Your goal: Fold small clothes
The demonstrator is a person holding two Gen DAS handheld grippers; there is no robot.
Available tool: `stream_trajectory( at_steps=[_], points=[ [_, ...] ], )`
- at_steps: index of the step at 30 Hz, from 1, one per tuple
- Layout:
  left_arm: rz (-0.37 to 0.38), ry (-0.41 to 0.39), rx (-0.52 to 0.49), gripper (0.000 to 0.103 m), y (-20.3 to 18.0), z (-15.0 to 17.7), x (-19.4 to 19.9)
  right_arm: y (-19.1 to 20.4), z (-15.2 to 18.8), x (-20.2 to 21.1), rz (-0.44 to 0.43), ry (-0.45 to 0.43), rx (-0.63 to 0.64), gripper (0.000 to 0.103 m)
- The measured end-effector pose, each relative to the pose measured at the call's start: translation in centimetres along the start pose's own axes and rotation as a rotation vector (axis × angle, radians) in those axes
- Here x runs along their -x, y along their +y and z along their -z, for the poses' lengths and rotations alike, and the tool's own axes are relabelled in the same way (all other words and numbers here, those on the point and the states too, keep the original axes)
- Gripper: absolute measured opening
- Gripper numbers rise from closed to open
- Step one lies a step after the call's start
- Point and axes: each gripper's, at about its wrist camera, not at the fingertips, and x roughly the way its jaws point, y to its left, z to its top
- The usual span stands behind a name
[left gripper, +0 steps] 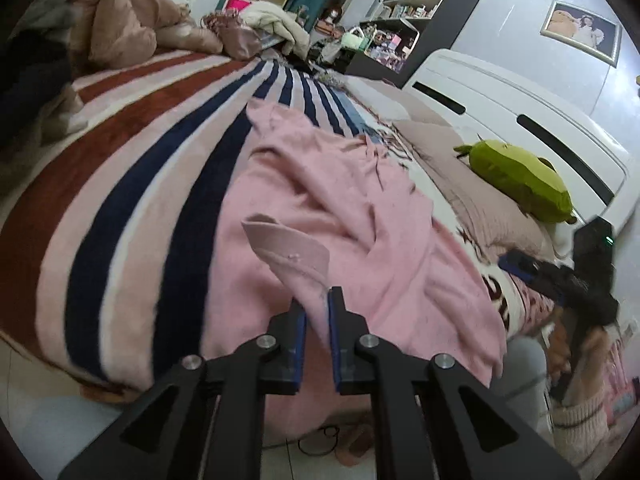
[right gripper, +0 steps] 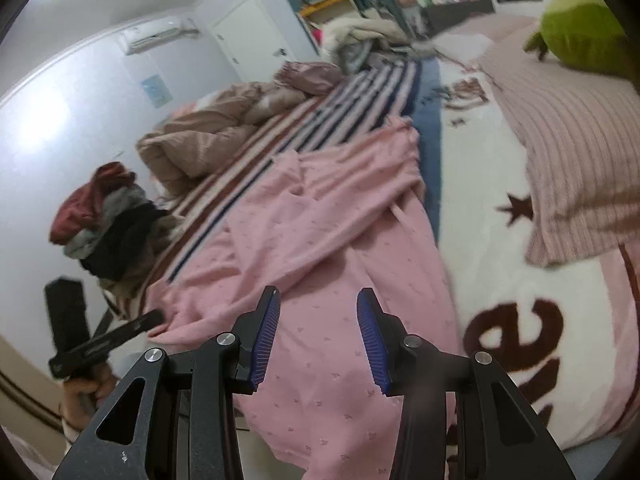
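Observation:
A pink shirt point(left gripper: 340, 208) lies spread and wrinkled on the bed, hanging over its near edge. My left gripper point(left gripper: 317, 300) is shut on the pink shirt's cuff point(left gripper: 288, 248), which stands up from between the blue pads. In the right wrist view the same pink shirt point(right gripper: 320, 240) lies under my right gripper point(right gripper: 318, 304), which is open and empty just above the cloth. The right gripper also shows at the right edge of the left wrist view point(left gripper: 560, 276). The left gripper shows at the left of the right wrist view point(right gripper: 112, 336).
A striped blanket point(left gripper: 140, 160) covers the bed. A green plush toy point(left gripper: 520, 176) rests on a pink pillow point(right gripper: 572, 140) by the white headboard point(left gripper: 520, 100). A brown quilt point(right gripper: 208, 132) and a pile of dark clothes point(right gripper: 108, 224) lie on the far side. Shelves point(left gripper: 404, 20) stand behind.

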Motion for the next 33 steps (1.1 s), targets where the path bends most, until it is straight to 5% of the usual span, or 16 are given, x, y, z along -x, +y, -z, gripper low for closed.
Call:
stream_trajectory(
  at_steps=[3, 7, 8, 11, 15, 21, 23, 27, 29, 33],
  points=[
    [0.000, 0.041, -0.003, 0.007, 1.1, 1.0, 0.7, -1.0, 0.4, -0.5, 0.048, 0.034, -0.044, 0.036],
    [-0.065, 0.051, -0.043, 0.042, 1.8, 1.4, 1.9, -2.4, 0.9, 0.1, 0.111, 0.063, -0.058, 0.036],
    [-0.033, 0.027, -0.032, 0.053, 2.2, 1.2, 2.7, -2.7, 0.9, 0.3, 0.123, 0.067, -0.058, 0.036],
    [0.064, -0.045, 0.026, 0.064, 3.6, 0.1, 4.9, -3.6, 1.0, 1.3, 0.138, 0.085, -0.059, 0.042],
    [-0.040, -0.038, -0.036, 0.065, 3.5, -1.7, 4.3, -4.7, 1.2, 1.4, 0.080, 0.175, -0.024, 0.051],
    [0.001, 0.138, -0.067, 0.065, 3.1, -1.9, -1.8, -5.3, 3.6, -0.9, 0.010, 0.381, 0.073, 0.052],
    [0.027, 0.213, -0.100, 0.065, 2.3, -1.1, -3.9, -4.8, 4.3, -1.2, -0.006, 0.383, 0.129, 0.054],
    [0.008, 0.220, -0.121, 0.067, 1.1, -1.0, -5.1, -4.8, 4.0, -2.0, -0.103, 0.360, 0.112, 0.054],
    [0.052, 0.224, -0.081, 0.052, 1.1, -1.2, -5.4, -4.7, 3.9, -2.8, -0.159, 0.352, 0.105, 0.054],
    [0.019, 0.232, -0.125, 0.049, -0.2, -0.8, -6.1, -4.2, 3.2, -3.9, -0.215, 0.330, 0.086, 0.045]
  ],
)
